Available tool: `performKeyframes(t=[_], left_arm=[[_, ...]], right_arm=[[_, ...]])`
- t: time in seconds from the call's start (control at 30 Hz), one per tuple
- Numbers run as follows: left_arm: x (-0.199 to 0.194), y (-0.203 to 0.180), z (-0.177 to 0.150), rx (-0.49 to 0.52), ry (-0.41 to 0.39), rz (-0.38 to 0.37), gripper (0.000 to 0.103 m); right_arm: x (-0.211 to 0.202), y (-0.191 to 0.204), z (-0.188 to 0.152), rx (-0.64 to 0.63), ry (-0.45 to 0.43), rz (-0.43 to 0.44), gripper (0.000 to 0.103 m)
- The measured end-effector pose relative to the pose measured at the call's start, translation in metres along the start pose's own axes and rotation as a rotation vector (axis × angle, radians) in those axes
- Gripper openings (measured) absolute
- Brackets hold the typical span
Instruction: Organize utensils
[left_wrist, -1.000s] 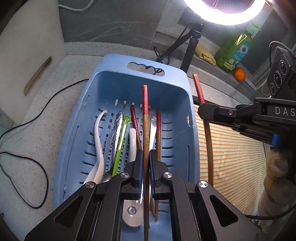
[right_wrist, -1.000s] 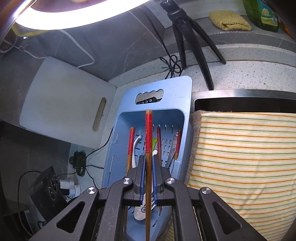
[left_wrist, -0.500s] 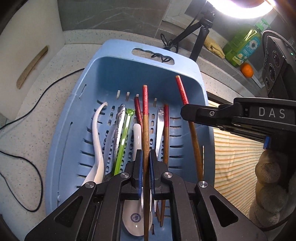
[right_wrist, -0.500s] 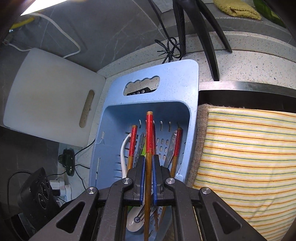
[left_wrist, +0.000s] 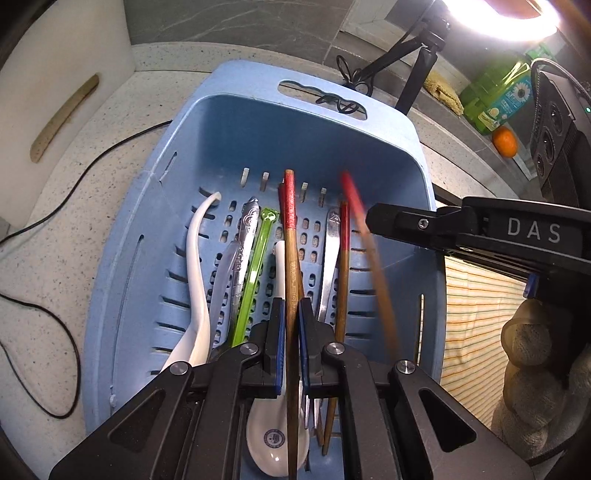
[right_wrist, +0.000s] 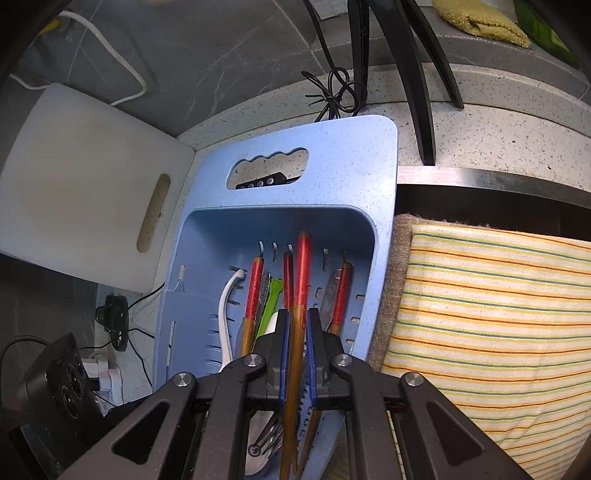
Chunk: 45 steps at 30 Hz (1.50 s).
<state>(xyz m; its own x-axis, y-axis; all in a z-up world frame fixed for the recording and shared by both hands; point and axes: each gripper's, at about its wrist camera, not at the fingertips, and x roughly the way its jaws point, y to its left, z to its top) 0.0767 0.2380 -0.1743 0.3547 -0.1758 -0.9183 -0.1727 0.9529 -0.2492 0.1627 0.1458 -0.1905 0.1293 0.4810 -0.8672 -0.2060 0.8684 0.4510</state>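
Observation:
A blue slotted basket (left_wrist: 258, 122) (right_wrist: 332, 173) holds several utensils: a white ladle (left_wrist: 195, 266), a steel spoon (left_wrist: 243, 236), a green utensil (left_wrist: 255, 258), a white soup spoon (left_wrist: 275, 443) and red-tipped wooden chopsticks (left_wrist: 343, 258). My left gripper (left_wrist: 291, 310) is shut on one red-tipped chopstick (left_wrist: 290, 229) above the basket. My right gripper (right_wrist: 296, 321) is shut on another red-tipped chopstick (right_wrist: 301, 280), which shows blurred in the left wrist view (left_wrist: 365, 251) over the basket's right side.
A white cutting board (right_wrist: 74, 192) leans at the left. A striped cloth (right_wrist: 498, 314) covers the sink at the right. A ring-light tripod (right_wrist: 413, 74), cables (left_wrist: 55, 177), a green soap bottle (left_wrist: 495, 99) and an orange (left_wrist: 504, 142) stand around.
Both grippers have moved forward and down over the basket. The right gripper has carried its chopstick leftward from above the cloth to over the basket's right side.

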Motion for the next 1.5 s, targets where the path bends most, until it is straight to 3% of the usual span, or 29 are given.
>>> performKeyframes(t=[0.17, 0.63, 0.73, 1.0, 1.2, 1.27, 1.37, 1.43, 1.5], left_arm=[[-0.002, 0.001, 0.000, 0.001, 0.003, 0.011, 0.013], [-0.023, -0.003, -0.012, -0.013, -0.029, 0.047, 0.013], [-0.030, -0.007, -0.017, -0.019, -0.040, 0.062, 0.020], [-0.043, -0.021, -0.030, -0.030, -0.071, 0.097, 0.023], [-0.061, -0.033, -0.040, -0.043, -0.125, 0.139, 0.035], [-0.070, -0.038, -0.044, -0.049, -0.146, 0.144, 0.046], [-0.082, -0.046, -0.051, -0.044, -0.181, 0.160, 0.054], [-0.089, -0.052, -0.055, -0.045, -0.196, 0.185, 0.059], [-0.094, -0.057, -0.059, -0.045, -0.209, 0.200, 0.059]], right_arm=[[-0.001, -0.001, 0.001, -0.002, 0.004, 0.006, 0.009], [-0.020, 0.011, -0.008, -0.072, 0.001, 0.031, 0.009], [-0.025, 0.013, -0.013, -0.090, 0.005, 0.039, 0.009], [-0.041, 0.011, -0.029, -0.116, 0.005, 0.049, 0.020], [-0.062, 0.012, -0.042, -0.171, -0.023, 0.043, 0.027], [-0.071, 0.012, -0.047, -0.195, -0.043, 0.045, 0.033], [-0.085, 0.009, -0.052, -0.234, -0.072, 0.033, 0.038], [-0.093, 0.006, -0.055, -0.252, -0.086, 0.029, 0.039], [-0.101, 0.002, -0.057, -0.265, -0.100, 0.030, 0.047]])
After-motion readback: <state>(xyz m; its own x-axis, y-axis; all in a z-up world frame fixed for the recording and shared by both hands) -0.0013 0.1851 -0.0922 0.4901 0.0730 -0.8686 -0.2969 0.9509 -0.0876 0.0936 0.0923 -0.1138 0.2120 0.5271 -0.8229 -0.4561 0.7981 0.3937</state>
